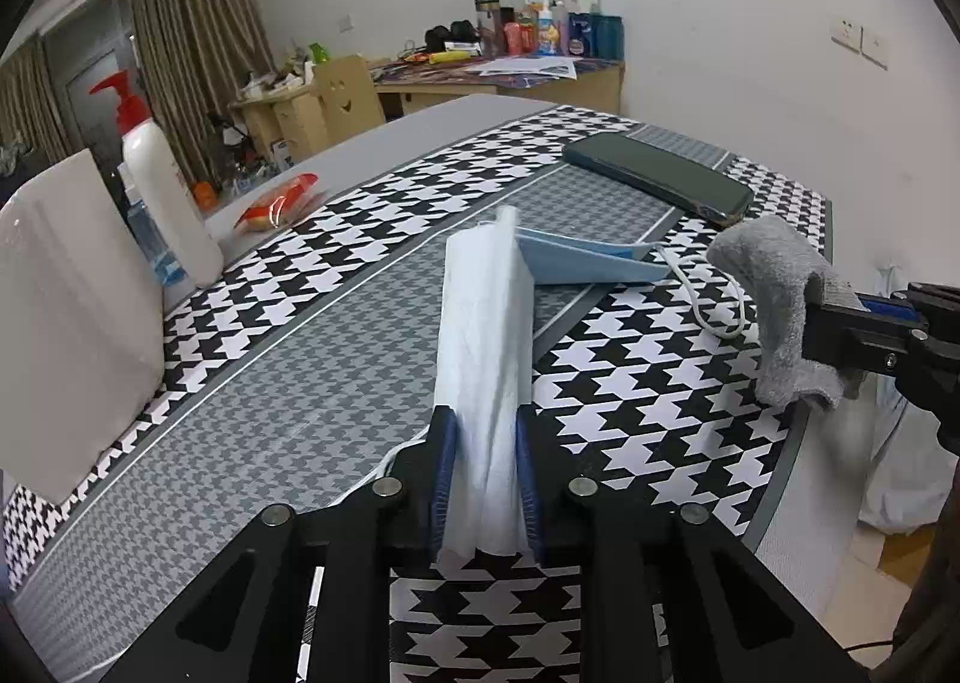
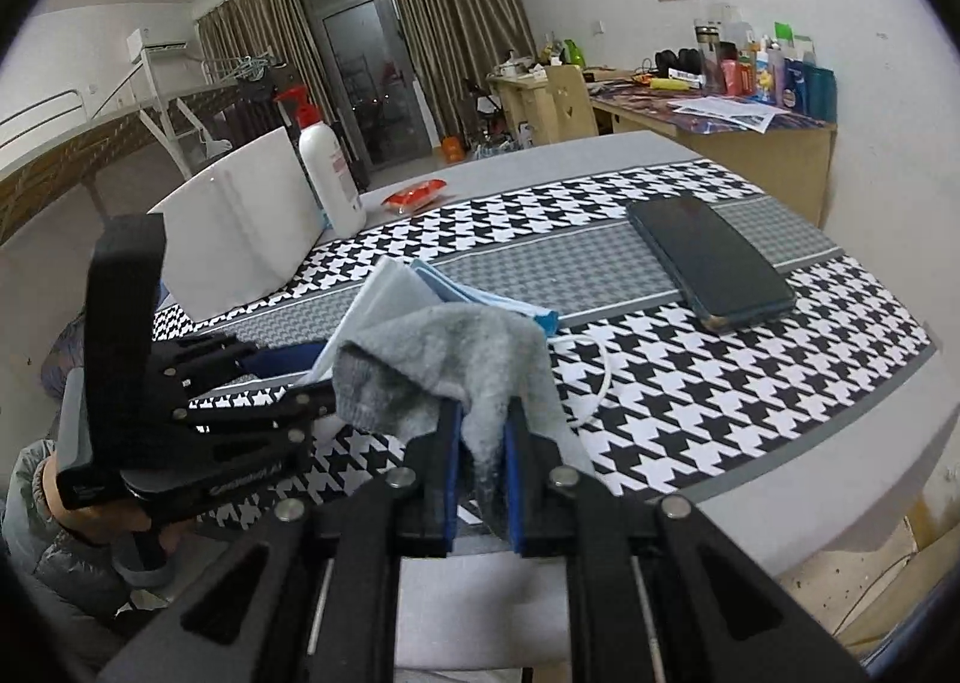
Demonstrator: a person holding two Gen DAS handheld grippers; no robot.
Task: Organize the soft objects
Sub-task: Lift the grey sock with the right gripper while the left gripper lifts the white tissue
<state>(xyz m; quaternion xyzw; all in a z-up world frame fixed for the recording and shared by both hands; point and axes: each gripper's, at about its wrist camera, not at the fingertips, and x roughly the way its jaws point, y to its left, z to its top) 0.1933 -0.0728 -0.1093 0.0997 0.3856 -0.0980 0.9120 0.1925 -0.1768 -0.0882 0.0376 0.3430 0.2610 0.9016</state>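
Left wrist view, left to right: white box (image 1: 72, 299) at far left edge, standing on the counter (image 1: 336, 359). Pump bottle (image 1: 162, 197) just right of it, upright, red pump head. Orange packet (image 1: 279, 203) beyond on the plain grey strip. Centre frame: left gripper (image 1: 483, 443) clamped on a face mask (image 1: 486, 335), pads pressing both sides; the white side stands up in a tall fold running from lower centre toward mid frame, the blue side splays right onto the counter. White ear loop (image 1: 714, 305) trails on the houndstooth cloth right of the mask. Phone (image 1: 660, 176) upper right, flat, screen dark, apart from the mask. Right edge: right gripper (image 1: 840, 332) coming in from the side, holding a grey cloth (image 1: 774, 299) that droops over its tip above the counter edge.

Right wrist view, left to right: a hand (image 2: 78, 509) and padded sleeve at lower left hold the left gripper (image 2: 300, 377), seen side-on, mask (image 2: 390, 293) in it. Box (image 2: 240, 239) and bottle (image 2: 330, 173) behind, packet (image 2: 414, 197) past them. Centre: right gripper (image 2: 483, 443) closed on the cloth (image 2: 450, 377), which bunches up over the fingers and partly hides the mask. Cloth is off the counter. Phone (image 2: 714, 263) right of centre, flat on the cloth runner. Cluttered desk (image 2: 750, 137) in upper right background.
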